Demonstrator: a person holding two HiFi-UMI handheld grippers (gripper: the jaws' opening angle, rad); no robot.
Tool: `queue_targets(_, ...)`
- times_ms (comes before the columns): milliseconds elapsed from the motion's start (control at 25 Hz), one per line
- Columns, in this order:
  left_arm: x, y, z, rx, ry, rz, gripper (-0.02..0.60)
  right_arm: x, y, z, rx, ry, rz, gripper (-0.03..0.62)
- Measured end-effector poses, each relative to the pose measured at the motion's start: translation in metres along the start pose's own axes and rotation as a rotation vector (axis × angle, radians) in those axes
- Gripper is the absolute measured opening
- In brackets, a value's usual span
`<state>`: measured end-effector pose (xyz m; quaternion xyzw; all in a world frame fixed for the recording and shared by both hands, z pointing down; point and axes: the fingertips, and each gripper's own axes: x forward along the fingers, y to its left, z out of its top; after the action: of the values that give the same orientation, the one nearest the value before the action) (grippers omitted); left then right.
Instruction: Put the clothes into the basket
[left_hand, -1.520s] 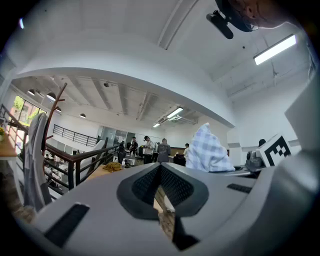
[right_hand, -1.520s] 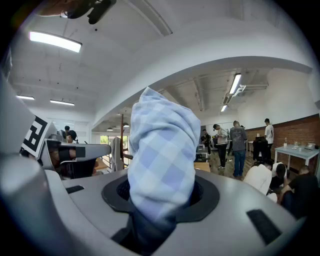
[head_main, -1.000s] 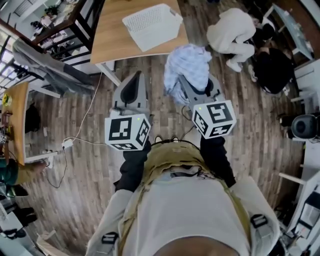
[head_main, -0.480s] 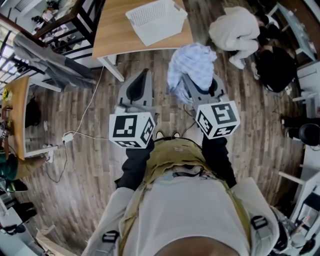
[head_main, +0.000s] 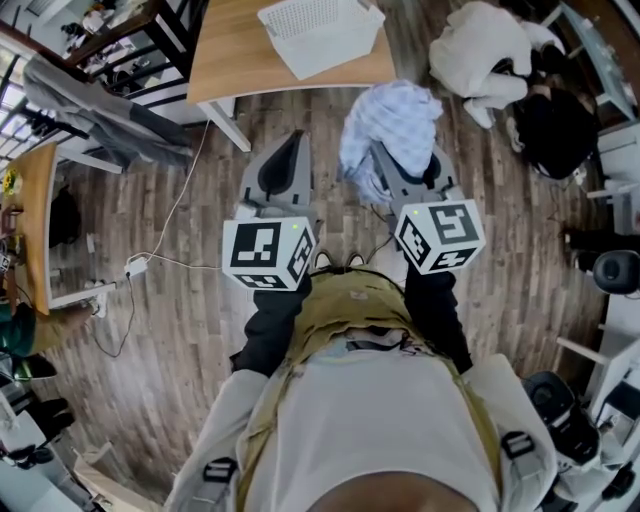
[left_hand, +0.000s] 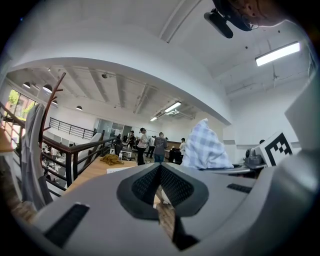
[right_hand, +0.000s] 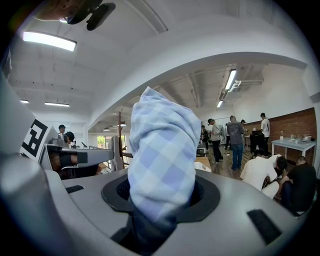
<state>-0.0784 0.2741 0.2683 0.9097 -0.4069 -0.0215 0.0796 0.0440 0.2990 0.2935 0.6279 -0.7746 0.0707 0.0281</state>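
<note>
Right claw (right_hand: 160, 197) clamped on checked cloth (right_hand: 162, 155), left claw (left_hand: 159, 172) together, empty, basket (head_main: 320, 35) near edge of table (head_main: 235, 55), wooden floor (head_main: 190, 290) between

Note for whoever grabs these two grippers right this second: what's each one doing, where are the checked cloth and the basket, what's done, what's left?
Left gripper: jaws together, nothing between them.
Right gripper: shut on the blue-and-white checked cloth, which bunches up over its jaws.
White basket: on the wooden table ahead, at the top edge of the head view. I can see nothing in the part that shows.
Done: cloth picked up and held above the floor, short of the table.
Left: carry it forward over the basket, open the right jaws and drop it in.
</note>
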Motion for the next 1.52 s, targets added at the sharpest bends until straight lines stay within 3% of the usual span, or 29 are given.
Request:
queue_targets(280,-0.004,0.025,-0.010,-0.008,0.014,-0.010,0.002,0.019,0.019,-0.012,0.013,0.008,-0.003,0.184)
queue_targets(480,-0.011,0.041,-0.002,-0.009,-0.035,0.000,0.002,0.026,0.028,-0.015,0.015,0.011,-0.019,0.184)
queue_targets(880,0.007,0.068,-0.015,-0.040,-0.014,-0.012,0.002,0.059,0.030,-0.023,0.001,0.026,-0.020,0.184)
queue_targets(1240,0.063,0.097,-0.025,-0.034,0.012,0.036,0.002,0.121,-0.005,-0.022,0.002,0.021,0.015,0.184)
queue_targets(1520,0.145,0.125,-0.014,-0.041,0.013,0.055,0.002,0.199,-0.049,-0.007,0.004,0.040,0.054,0.186)
